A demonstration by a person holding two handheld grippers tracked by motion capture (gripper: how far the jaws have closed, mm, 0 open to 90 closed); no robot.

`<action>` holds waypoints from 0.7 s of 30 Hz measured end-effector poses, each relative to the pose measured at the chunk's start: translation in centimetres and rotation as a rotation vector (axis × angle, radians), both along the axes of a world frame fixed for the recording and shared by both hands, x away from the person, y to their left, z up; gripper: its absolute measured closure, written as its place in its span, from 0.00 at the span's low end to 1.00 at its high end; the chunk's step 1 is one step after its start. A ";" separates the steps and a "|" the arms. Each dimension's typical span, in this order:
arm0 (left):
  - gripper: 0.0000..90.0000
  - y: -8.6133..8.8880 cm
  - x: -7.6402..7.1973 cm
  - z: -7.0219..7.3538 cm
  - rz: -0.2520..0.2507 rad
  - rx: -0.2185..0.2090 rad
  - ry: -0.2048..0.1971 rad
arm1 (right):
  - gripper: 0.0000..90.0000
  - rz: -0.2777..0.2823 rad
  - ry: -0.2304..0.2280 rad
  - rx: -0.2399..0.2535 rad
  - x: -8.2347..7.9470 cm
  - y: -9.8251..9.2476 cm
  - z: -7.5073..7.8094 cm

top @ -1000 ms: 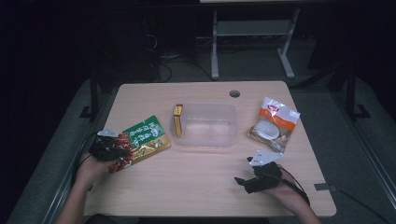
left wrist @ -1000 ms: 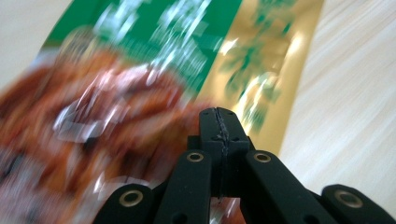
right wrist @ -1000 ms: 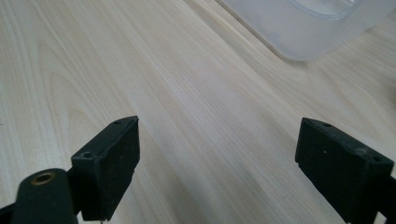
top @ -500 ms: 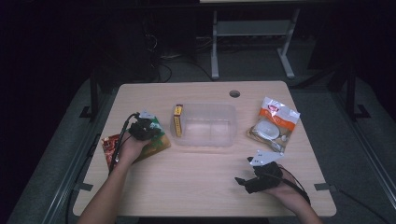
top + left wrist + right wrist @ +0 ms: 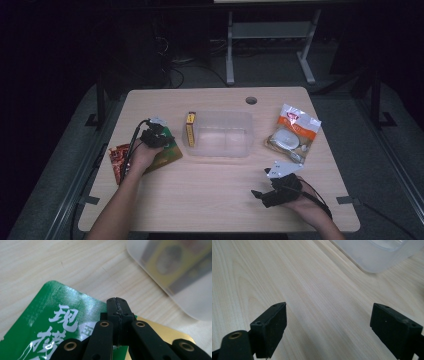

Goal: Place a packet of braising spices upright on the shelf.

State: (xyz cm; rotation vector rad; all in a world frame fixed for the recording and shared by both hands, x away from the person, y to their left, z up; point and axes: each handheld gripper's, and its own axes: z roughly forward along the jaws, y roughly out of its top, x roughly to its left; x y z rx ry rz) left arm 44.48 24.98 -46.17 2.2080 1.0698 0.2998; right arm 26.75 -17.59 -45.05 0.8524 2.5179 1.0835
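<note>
- Clear tub [image 5: 220, 134] at bench [image 5: 210, 200] centre holds nothing; yellow box [image 5: 190, 128] at its 9 o'clock.
- Left claw [image 5: 117, 305] closed over green pouch [image 5: 50, 322], gripping nothing.
- Right claw [image 5: 328, 327] open.

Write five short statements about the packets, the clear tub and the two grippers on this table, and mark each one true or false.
1. The left gripper has its jaws closed over the green packet. True.
2. The right gripper is clamped on the orange and white packet. False: its jaws stand wide open over bare table, with the packet lying apart from it.
3. The clear tub stands near the middle of the table. True.
4. The yellow box lies inside the tub. False: it stands outside, against the tub's left wall.
5. A red packet lies at the table's left edge. True.
</note>
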 end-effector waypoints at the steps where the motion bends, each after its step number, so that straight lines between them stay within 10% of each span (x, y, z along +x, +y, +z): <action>1: 1.00 0.1 -0.1 0.1 -0.012 -0.005 0.017 | 0.15 -0.001 -0.001 0.004 0.0 0.0 0.0; 21: 1.00 0.2 -5.8 0.4 -0.242 -0.008 0.078 | 0.15 -0.006 -0.003 -0.002 -0.1 0.1 0.1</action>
